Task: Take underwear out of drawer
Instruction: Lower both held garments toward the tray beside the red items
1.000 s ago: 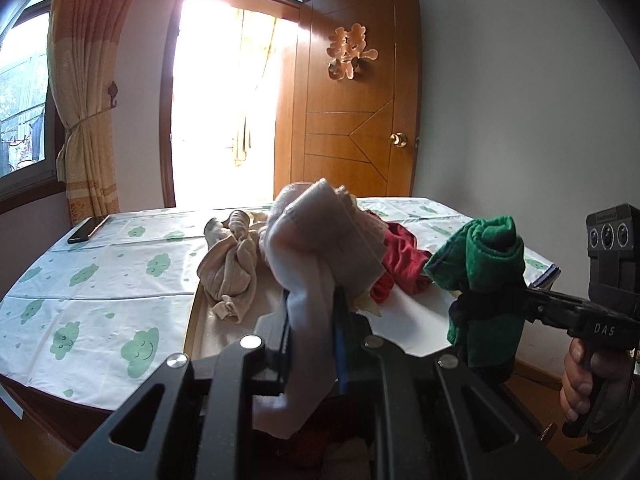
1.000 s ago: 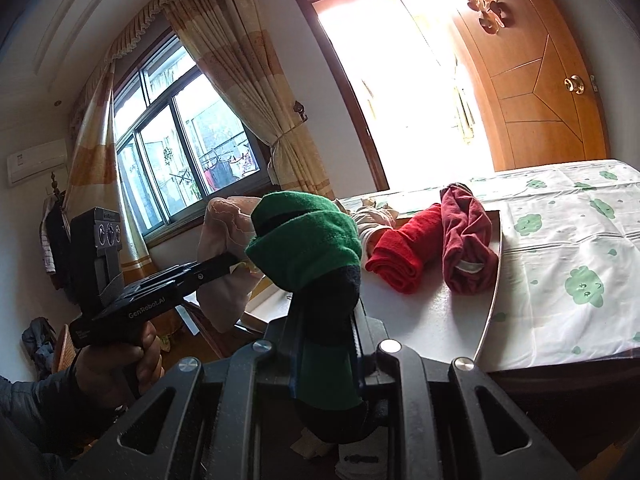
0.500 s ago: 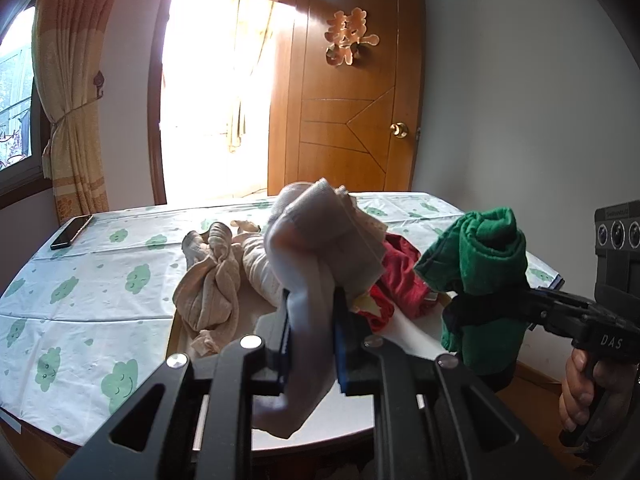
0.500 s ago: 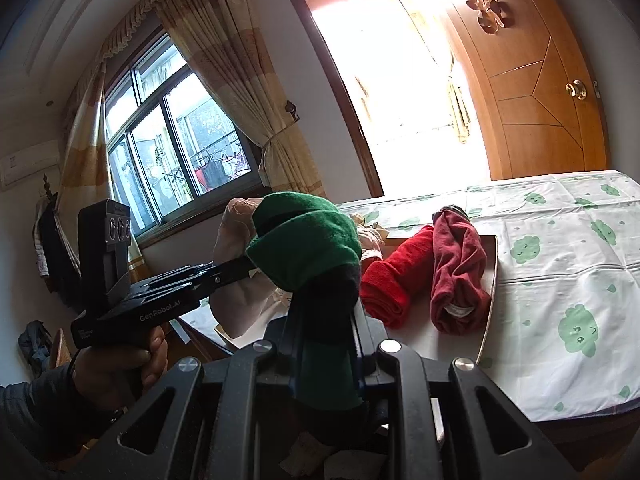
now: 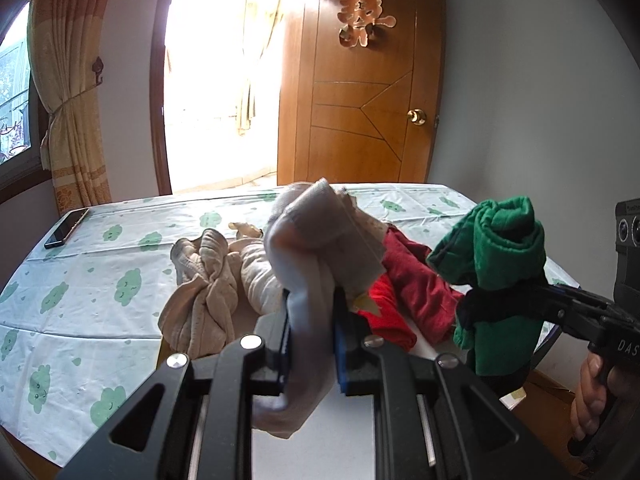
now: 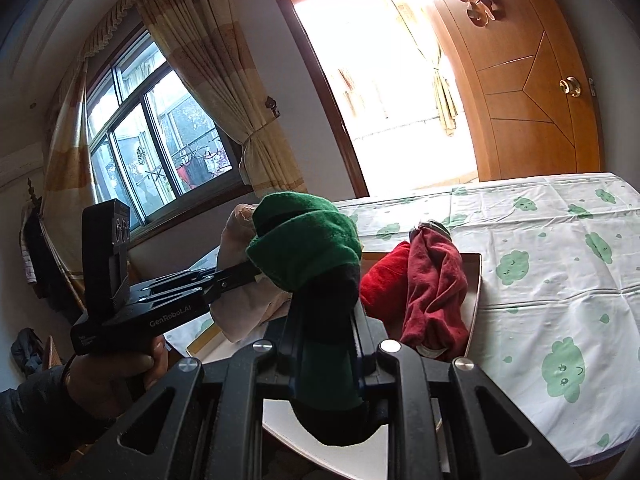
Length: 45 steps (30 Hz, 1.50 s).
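Above the near edge of the white tray (image 5: 296, 432), the left gripper (image 5: 311, 316) is clamped on a rolled pale grey underwear bundle (image 5: 320, 236), its loose end hanging below the blue finger pads (image 5: 341, 344). Just to its right, the right gripper (image 6: 322, 312) pinches a rolled green underwear bundle (image 6: 308, 240) with a dark waistband, held up in the air and apart from the grey one. On the tray, which rests on a table under a cloud-print tablecloth (image 5: 100, 280), lie a knotted beige garment (image 5: 204, 300) at the left and a bright red piece (image 6: 382, 280) touching a dark red piece (image 6: 436, 292) at the right; the dark red one reaches the tray's right rim. Open white tray surface lies between these piles and its near edge, and bare tablecloth spreads wide to both sides. A dark phone (image 5: 66, 228) sits at the far left table edge. Behind, a wooden door (image 5: 368, 92) carries a gold double-happiness character ornament (image 5: 366, 18). Readable lettering: "GenRobot.AI" on the left gripper body in the right wrist view, "DAS" on the right gripper in the left wrist view. The drawer is not in either view.
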Each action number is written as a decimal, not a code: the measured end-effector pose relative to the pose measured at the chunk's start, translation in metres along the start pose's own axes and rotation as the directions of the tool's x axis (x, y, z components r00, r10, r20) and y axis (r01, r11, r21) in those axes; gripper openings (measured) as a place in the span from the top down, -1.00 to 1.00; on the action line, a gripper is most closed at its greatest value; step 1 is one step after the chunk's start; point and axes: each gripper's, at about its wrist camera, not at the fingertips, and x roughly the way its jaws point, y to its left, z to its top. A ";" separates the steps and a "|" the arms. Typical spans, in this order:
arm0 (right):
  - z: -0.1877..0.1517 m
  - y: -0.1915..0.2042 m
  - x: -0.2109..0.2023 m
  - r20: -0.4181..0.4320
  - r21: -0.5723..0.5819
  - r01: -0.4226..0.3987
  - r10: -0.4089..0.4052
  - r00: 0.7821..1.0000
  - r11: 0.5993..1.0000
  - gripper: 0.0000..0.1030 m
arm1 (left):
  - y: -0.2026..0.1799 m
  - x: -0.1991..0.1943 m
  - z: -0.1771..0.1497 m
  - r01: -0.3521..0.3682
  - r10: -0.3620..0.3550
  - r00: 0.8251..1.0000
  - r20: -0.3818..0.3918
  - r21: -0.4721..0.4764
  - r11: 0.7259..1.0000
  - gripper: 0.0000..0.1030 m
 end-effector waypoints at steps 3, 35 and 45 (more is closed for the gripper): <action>0.008 -0.005 0.005 -0.005 0.003 0.015 -0.015 1.000 1.000 0.59 | -0.001 0.007 0.006 -0.010 0.010 1.000 -0.008 0.003 1.000 0.72; 0.055 -0.027 0.075 -0.119 0.068 0.121 -0.113 0.987 0.990 0.58 | -0.003 0.083 0.060 -0.061 0.055 0.995 -0.084 -0.077 0.995 0.72; 0.049 -0.039 0.095 -0.149 0.089 0.173 -0.159 0.976 0.981 0.58 | -0.005 0.107 0.054 -0.082 0.072 0.990 -0.122 -0.079 0.994 0.71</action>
